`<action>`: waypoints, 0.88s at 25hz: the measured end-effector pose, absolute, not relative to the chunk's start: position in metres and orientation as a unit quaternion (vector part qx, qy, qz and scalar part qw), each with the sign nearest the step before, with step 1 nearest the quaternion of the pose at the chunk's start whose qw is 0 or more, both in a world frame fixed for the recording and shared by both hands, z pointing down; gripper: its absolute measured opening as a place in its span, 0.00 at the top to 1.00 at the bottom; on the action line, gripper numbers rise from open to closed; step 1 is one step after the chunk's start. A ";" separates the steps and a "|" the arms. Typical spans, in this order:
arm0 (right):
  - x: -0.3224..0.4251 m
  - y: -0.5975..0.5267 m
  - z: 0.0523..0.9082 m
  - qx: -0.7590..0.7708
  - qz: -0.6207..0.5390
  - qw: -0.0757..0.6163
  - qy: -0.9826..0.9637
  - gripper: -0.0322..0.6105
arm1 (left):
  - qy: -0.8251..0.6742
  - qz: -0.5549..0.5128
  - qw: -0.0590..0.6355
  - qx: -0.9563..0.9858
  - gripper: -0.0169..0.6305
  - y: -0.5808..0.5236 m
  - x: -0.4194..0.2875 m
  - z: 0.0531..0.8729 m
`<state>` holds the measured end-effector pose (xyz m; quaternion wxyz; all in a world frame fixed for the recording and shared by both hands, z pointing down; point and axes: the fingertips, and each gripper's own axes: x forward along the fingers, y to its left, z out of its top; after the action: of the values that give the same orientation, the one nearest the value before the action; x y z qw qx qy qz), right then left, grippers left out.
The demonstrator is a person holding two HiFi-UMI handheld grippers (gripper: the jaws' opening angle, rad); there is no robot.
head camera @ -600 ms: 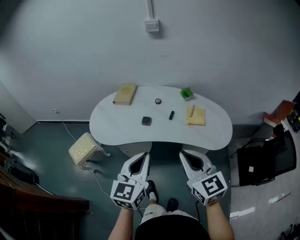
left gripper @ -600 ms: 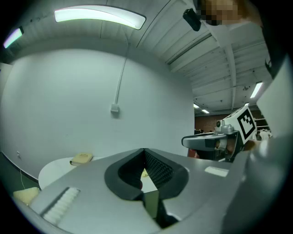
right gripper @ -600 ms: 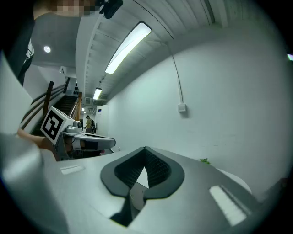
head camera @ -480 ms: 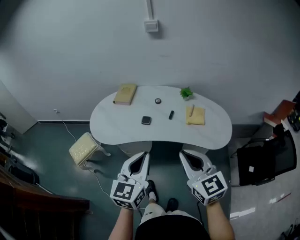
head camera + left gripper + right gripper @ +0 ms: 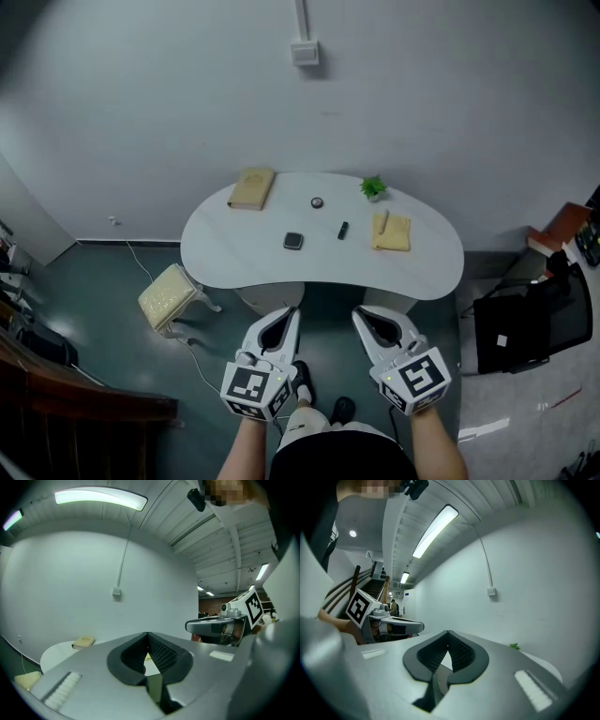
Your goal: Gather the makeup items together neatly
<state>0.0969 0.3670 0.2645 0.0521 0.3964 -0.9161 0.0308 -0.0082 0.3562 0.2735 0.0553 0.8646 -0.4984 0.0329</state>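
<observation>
2 grippers hover just short of the white table [image 5: 234,248]: left gripper [image 5: 289,313] and right gripper [image 5: 361,315], each with jaws pressed together on nothing. Scattered apart mid-table lie a dark compact [image 5: 293,241], a black tube [image 5: 343,230] to its right and a small round jar [image 5: 317,202] farther back.

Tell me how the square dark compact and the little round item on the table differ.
The square compact is larger and has corners; the round item is smaller and circular. The square compact lies nearer the front edge of the table; the round item sits farther back. Both are dark, lie flat and are apart from each other.
</observation>
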 end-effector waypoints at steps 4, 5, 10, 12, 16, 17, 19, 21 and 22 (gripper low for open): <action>0.090 0.366 0.270 0.392 0.035 0.058 -0.918 0.94 | -0.499 0.038 0.057 0.864 0.97 0.355 -0.012 0.278; 0.088 0.365 0.273 0.392 0.036 0.060 -0.917 0.93 | -0.499 0.039 0.058 0.864 0.97 0.354 -0.014 0.280; 0.080 0.354 0.281 0.395 0.043 0.072 -0.915 0.93 | -0.496 0.042 0.063 0.865 0.97 0.346 -0.023 0.287; 0.075 0.347 0.282 0.397 0.043 0.073 -0.914 0.93 | -0.495 0.041 0.064 0.866 0.97 0.340 -0.029 0.288; 0.066 0.330 0.283 0.402 0.046 0.075 -0.911 0.93 | -0.493 0.041 0.065 0.867 0.97 0.325 -0.041 0.289; 0.063 0.326 0.283 0.403 0.047 0.077 -0.911 0.93 | -0.492 0.041 0.065 0.867 0.97 0.321 -0.044 0.289; 0.056 0.316 0.283 0.402 0.049 0.080 -0.911 0.93 | -0.490 0.041 0.066 0.868 0.95 0.312 -0.050 0.289; 0.049 0.306 0.281 0.399 0.048 0.077 -0.912 0.93 | -0.486 0.041 0.065 0.871 0.94 0.301 -0.055 0.288; 0.046 0.301 0.279 0.399 0.047 0.076 -0.913 0.93 | -0.483 0.041 0.064 0.872 0.92 0.296 -0.057 0.288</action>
<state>0.0463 0.3005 0.2794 0.0760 0.3991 -0.9125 0.0470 -0.0573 0.2958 0.2876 0.0636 0.8722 -0.4834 0.0407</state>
